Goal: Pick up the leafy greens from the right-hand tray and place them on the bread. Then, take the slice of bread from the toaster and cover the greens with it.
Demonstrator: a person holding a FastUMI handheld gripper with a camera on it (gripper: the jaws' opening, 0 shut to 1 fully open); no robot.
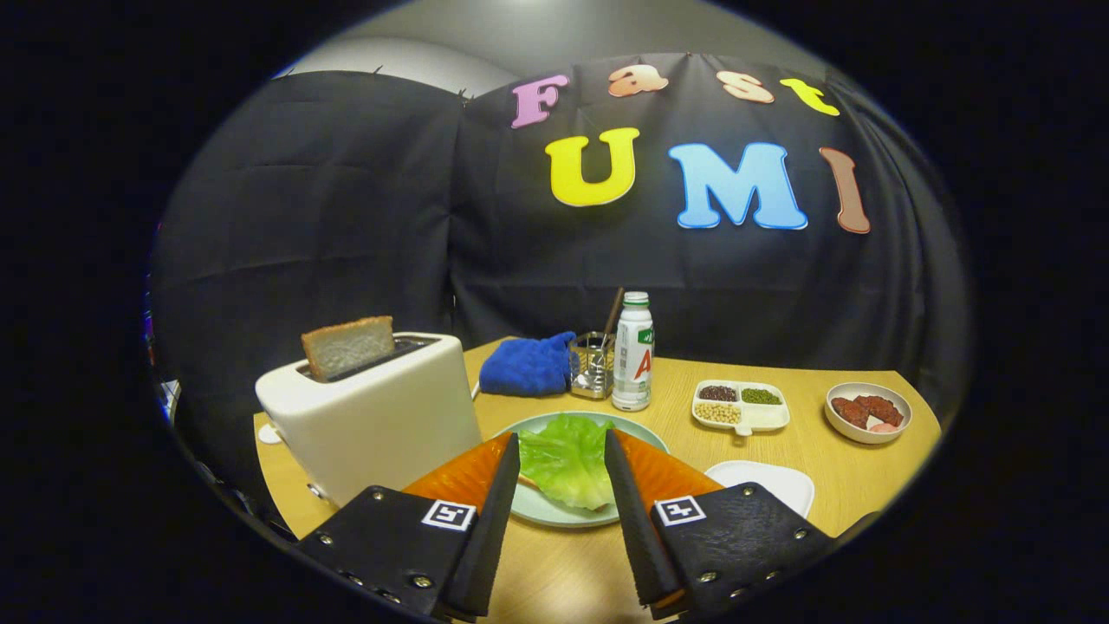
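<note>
Hand-held gripper (pixel 561 451) reaches forward over a light wooden table (pixel 806 446), its two fingers spread apart and holding nothing. Between the fingers, just ahead of their tips, a crinkled green lettuce leaf (pixel 567 459) lies on a round pale green plate (pixel 554 511). A thin edge of bread peeks out from under the leaf beside the left finger, though most of it is covered.

Left of the gripper and close to the left finger stands a cream-coloured two-slot toaster (pixel 372 416). A square slice of toasted bread (pixel 348 345) sticks up out of the slot, leaning slightly.

Beyond the plate, near the back of the table, a blue terry oven mitt (pixel 528 364) lies beside a small clear glass holder (pixel 593 364) with a dark utensil handle standing in it. Just right of that holder stands a white plastic bottle with a green cap (pixel 633 351).

Right of the right finger sits a white flat tray (pixel 771 481), partly hidden by the gripper body. Farther back are a white divided dish (pixel 741 406) holding dark, green and pale beans, and a small white bowl (pixel 868 412) holding reddish-brown pieces.
</note>
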